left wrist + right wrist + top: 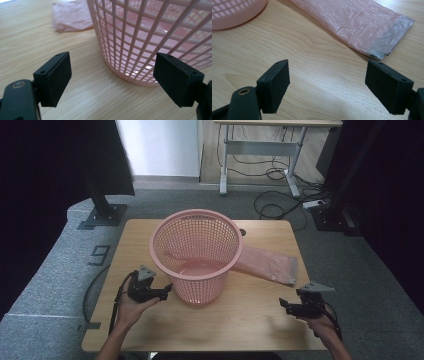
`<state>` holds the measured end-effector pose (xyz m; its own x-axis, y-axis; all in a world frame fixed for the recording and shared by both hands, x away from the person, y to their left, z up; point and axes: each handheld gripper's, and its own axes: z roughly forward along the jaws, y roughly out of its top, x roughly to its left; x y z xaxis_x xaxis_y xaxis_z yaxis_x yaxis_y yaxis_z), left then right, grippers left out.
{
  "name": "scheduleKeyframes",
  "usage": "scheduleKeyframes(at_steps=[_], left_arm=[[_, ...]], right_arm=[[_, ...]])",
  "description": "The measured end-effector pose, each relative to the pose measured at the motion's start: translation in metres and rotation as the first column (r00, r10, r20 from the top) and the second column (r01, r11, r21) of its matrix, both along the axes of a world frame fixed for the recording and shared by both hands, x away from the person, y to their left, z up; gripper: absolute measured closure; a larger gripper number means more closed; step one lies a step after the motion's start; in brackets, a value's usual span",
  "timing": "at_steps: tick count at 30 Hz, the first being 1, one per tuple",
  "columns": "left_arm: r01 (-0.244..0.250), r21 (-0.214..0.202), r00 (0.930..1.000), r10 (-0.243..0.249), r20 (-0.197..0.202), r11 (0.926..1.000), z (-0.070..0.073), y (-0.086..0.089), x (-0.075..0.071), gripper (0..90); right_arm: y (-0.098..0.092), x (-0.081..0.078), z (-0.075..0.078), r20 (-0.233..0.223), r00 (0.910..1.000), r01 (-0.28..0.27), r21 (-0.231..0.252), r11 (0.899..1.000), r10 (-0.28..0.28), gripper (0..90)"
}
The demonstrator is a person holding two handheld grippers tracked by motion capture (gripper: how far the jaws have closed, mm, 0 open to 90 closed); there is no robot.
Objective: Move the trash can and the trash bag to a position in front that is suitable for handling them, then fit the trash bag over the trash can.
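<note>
- Tabletop (260, 315): pale wood, carrying everything ahead of both tongs.
- Basket (196, 254): pink plastic lattice, upright, just ahead of the left tongs (166, 291), well left of the right tongs (283, 304). Likely light and fairly stiff; the rim or a wall rib looks the best grip.
- Bag (265, 264): flat pink film, ahead of the right tongs, partly behind the basket. Probably thin, soft and slippery; pinch its near grey edge.
- Both tongs: jaws wide, holding nothing.
</note>
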<state>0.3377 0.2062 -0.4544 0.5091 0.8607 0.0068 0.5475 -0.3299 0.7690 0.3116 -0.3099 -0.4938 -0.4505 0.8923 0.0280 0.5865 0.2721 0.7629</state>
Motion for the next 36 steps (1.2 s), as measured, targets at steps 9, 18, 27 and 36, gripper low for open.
scheduleKeyframes(at_steps=[9,18,27,36], left_arm=[[0.038,0.050,0.9992,-0.037,-0.011,0.9980,-0.007,-0.010,-0.004,14.4],[-0.001,0.068,0.9993,0.003,-0.037,0.9977,-0.014,0.014,-0.011,14.3],[-0.020,0.048,0.9978,0.023,-0.063,0.9986,-0.017,0.025,-0.007,14.2],[-0.031,0.038,0.9971,0.034,-0.067,0.9988,-0.017,0.024,-0.006,14.2]], right_arm=[[0.001,0.000,-0.003,-0.011,0.9999,-0.008,-0.024,1.000,0.008,19.0],[0.000,0.000,-0.001,-0.004,0.9998,0.019,-0.023,1.000,-0.019,18.1],[0.017,0.029,-0.001,0.050,0.9984,0.028,-0.059,0.998,-0.025,13.6],[0.069,0.089,-0.013,0.035,0.9976,-0.055,-0.140,0.989,0.061,12.8]])
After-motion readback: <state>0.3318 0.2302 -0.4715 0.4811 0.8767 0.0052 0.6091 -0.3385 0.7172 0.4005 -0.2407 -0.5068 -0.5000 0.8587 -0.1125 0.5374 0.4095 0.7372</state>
